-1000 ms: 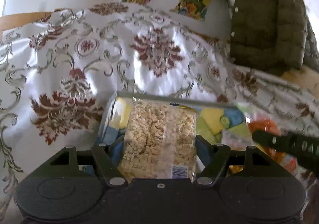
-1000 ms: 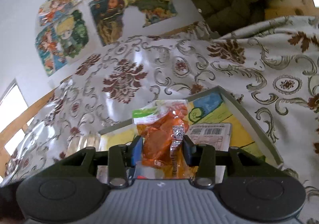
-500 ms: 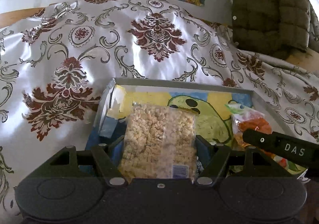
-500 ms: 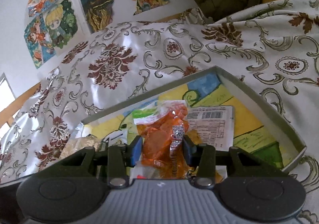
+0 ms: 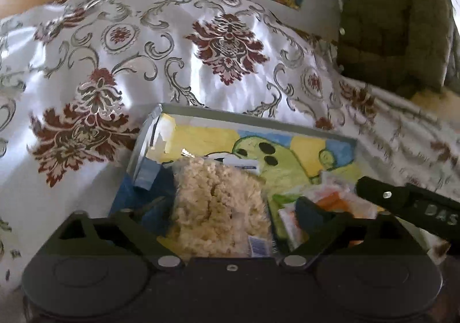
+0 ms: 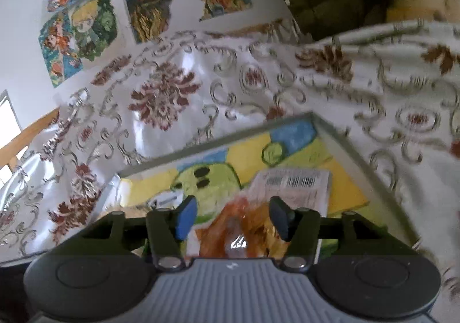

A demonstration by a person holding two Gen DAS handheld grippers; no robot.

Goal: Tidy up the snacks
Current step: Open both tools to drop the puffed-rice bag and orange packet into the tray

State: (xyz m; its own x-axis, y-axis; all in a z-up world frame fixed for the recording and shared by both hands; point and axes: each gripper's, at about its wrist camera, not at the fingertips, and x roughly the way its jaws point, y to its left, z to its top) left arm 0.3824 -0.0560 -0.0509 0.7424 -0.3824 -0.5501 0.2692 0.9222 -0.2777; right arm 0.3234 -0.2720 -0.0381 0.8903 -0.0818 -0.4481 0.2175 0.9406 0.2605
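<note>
Blue pads on my left gripper (image 5: pixel 227 208) are spreading wide, and the puffed-rice packet (image 5: pixel 220 208) lies between them untouched — I judge it released. My right gripper (image 6: pixel 231 218) is opening too, its pads standing clear on either side of the orange snack pouch (image 6: pixel 247 225), which rests under them.

Both packets lie inside the shallow tray (image 5: pixel 258 118), the rice one towards its left end, the orange one towards the right, partly over a flat white packet with a barcode (image 6: pixel 299 182). So three snacks are in; whether more wait outside I cannot tell — the floral tablecloth (image 5: pixel 224 35) shows none.

The rice packet is clear film, its pale puffed grains lumpy, with a small blue label at its near corner.
</note>
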